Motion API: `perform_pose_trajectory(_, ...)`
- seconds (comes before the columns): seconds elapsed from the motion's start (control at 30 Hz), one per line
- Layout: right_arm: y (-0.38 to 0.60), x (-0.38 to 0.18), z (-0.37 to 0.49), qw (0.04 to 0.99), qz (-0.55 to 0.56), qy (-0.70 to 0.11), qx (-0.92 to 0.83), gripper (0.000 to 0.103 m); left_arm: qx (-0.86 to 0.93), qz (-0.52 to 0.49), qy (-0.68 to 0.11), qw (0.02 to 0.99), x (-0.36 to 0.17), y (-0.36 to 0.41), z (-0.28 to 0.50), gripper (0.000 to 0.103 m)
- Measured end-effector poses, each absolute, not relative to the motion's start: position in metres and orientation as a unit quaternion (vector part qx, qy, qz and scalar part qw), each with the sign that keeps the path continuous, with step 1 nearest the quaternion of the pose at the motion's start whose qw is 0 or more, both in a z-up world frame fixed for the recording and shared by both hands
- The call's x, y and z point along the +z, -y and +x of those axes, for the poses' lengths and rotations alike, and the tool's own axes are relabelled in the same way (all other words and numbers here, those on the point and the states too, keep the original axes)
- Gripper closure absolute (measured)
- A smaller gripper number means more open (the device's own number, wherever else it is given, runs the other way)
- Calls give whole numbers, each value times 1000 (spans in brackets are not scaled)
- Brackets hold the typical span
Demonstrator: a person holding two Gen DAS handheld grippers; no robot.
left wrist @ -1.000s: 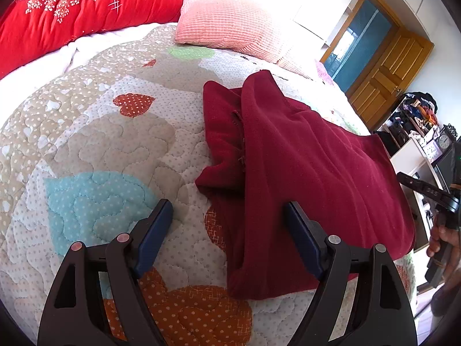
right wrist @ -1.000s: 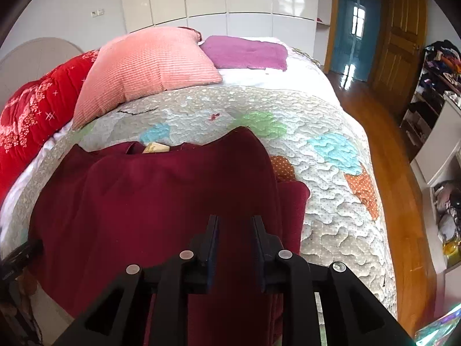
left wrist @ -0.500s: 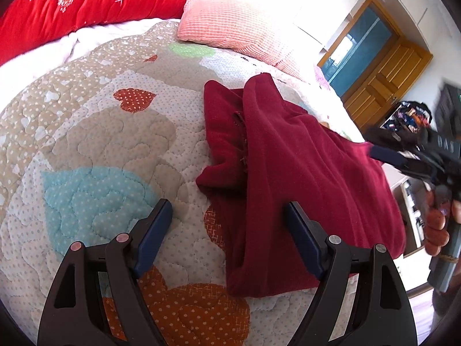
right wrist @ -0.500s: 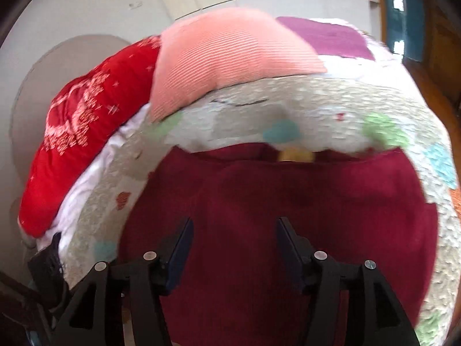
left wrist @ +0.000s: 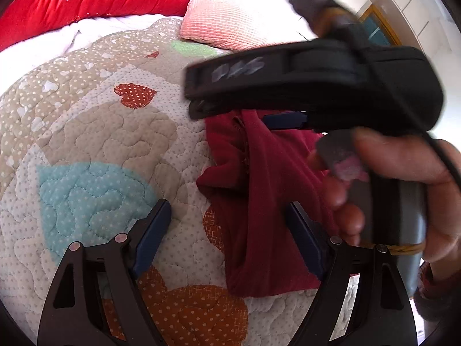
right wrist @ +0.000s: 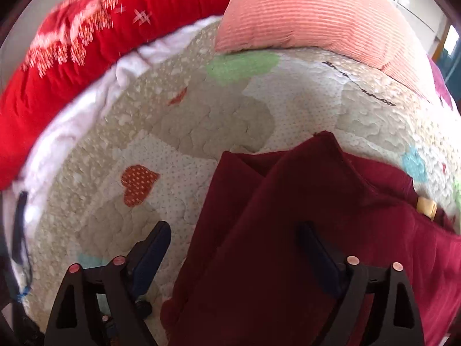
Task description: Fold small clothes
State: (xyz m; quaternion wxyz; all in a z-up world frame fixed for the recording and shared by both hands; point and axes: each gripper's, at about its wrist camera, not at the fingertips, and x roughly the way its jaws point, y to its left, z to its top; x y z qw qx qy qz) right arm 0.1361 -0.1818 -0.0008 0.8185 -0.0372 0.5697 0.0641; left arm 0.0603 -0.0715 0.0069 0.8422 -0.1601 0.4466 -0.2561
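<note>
With jaws just spread and empty, the right gripper (right wrist: 233, 255) hovers over the maroon garment (right wrist: 288, 230), its folded edge toward twelve o'clock, likely needing a pinch there next.

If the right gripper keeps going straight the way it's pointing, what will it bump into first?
Most likely the dark red garment on the quilt. The right gripper is open and points down at its folded left edge, though how far off is unclear.
</note>
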Motion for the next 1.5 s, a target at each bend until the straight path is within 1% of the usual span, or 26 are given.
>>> perform_pose_trajectory(0.07,172,-9,139,811,-90,-575,60,11,-258,-159,-446,843,8,73,59,18)
perform_pose_trajectory(0.1,167,-12,137,812,-119,-569,60,14,-258,-156,-445,843,8,74,58,17)
perform_pose_trajectory(0.13,169,-12,135,816,-130,-559,61,27,-259,-153,-445,844,8,75,57,16)
perform_pose_trajectory(0.17,173,-9,131,823,-134,-549,55,38,-259,-151,-444,844,9,77,58,14)
perform_pose_trajectory(0.23,183,0,124,837,-116,-531,67,70,-262,-146,-443,845,10,81,58,11)
perform_pose_trajectory(0.3,200,14,113,850,-72,-514,91,81,-260,-141,-443,846,11,84,57,10)
perform_pose_trajectory(0.33,211,23,105,859,-46,-501,101,84,-260,-141,-442,847,11,85,57,10)
perform_pose_trajectory(0.4,225,37,93,871,-8,-478,113,86,-266,-151,-436,846,13,85,57,12)
perform_pose_trajectory(0.43,236,46,84,877,15,-464,120,86,-272,-162,-432,844,15,85,56,17)
perform_pose_trajectory(0.5,245,57,71,885,46,-444,130,87,-312,-199,-438,819,17,86,57,59)
perform_pose_trajectory(0.57,254,69,60,889,71,-431,138,87,-326,-220,-444,805,22,90,51,67)
perform_pose_trajectory(0.6,258,72,55,892,79,-423,140,88,-327,-207,-436,813,30,96,44,74)
perform_pose_trajectory(0.67,273,81,39,896,90,-411,141,88,-333,-153,-415,833,51,114,26,78)
perform_pose_trajectory(0.73,291,91,24,901,101,-398,139,88,-348,-124,-397,840,71,132,10,79)
perform_pose_trajectory(0.9,342,120,-7,915,117,-365,122,89,-405,-94,-376,828,109,191,-22,79)
perform_pose_trajectory(1.07,404,130,-35,924,121,-354,83,89,-449,-46,-374,810,119,268,-47,79)
perform_pose_trajectory(1.2,458,106,-46,918,153,-365,39,90,-460,-3,-391,797,101,319,-50,79)
perform_pose_trajectory(1.3,487,61,-40,894,179,-410,-4,90,-458,18,-430,778,77,346,-51,79)
perform_pose_trajectory(1.37,502,38,-40,880,208,-427,-11,89,-458,39,-439,772,73,350,-53,79)
perform_pose_trajectory(1.4,506,34,-41,878,224,-424,-9,87,-462,48,-437,770,76,348,-56,79)
perform_pose_trajectory(1.43,511,34,-46,878,244,-412,-3,81,-465,53,-433,770,83,343,-59,79)
perform_pose_trajectory(1.47,515,36,-51,878,253,-406,-1,78,-466,60,-428,772,88,336,-61,74)
perform_pose_trajectory(1.5,516,41,-55,880,257,-400,-2,71,-468,65,-416,777,98,325,-65,68)
